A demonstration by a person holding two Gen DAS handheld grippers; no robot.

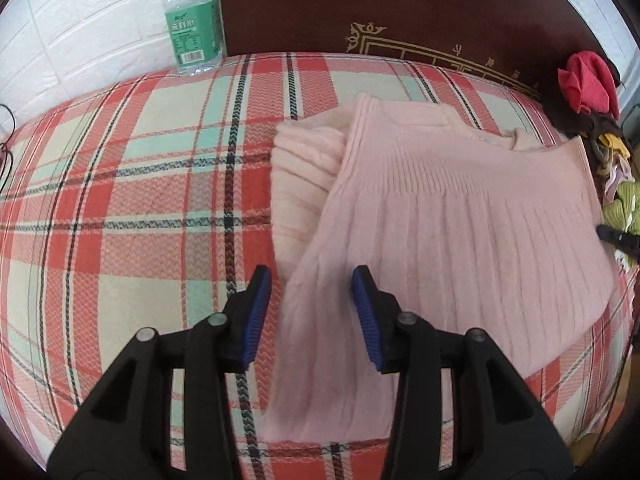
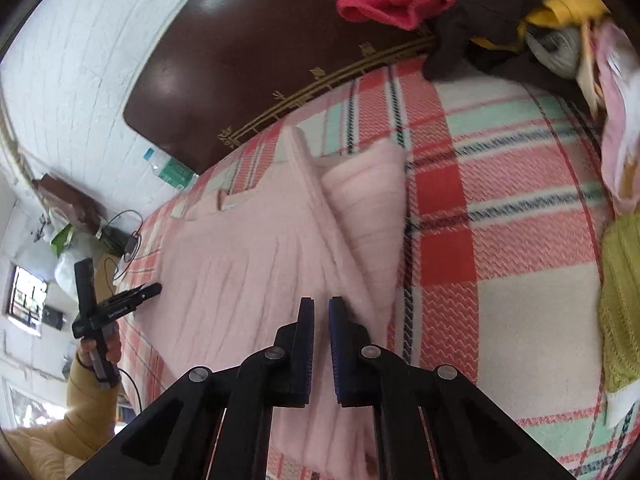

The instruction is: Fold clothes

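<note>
Bottle: clear plastic water bottle point(image 1: 193, 16), green label (text unreadable), behind pink ribbed knit sweater point(image 1: 460, 208).
Left gripper point(image 1: 311, 280): parted, empty, straddling the sweater's sleeve.
Right gripper point(image 2: 321, 308): nearly closed; whether it pinches the sweater, unclear.

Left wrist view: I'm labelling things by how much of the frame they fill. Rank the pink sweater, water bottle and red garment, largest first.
1. pink sweater, by far the largest.
2. water bottle.
3. red garment.
The last two look close; both lie far back and distorted at the frame's edge, so their order is unsure.
</note>
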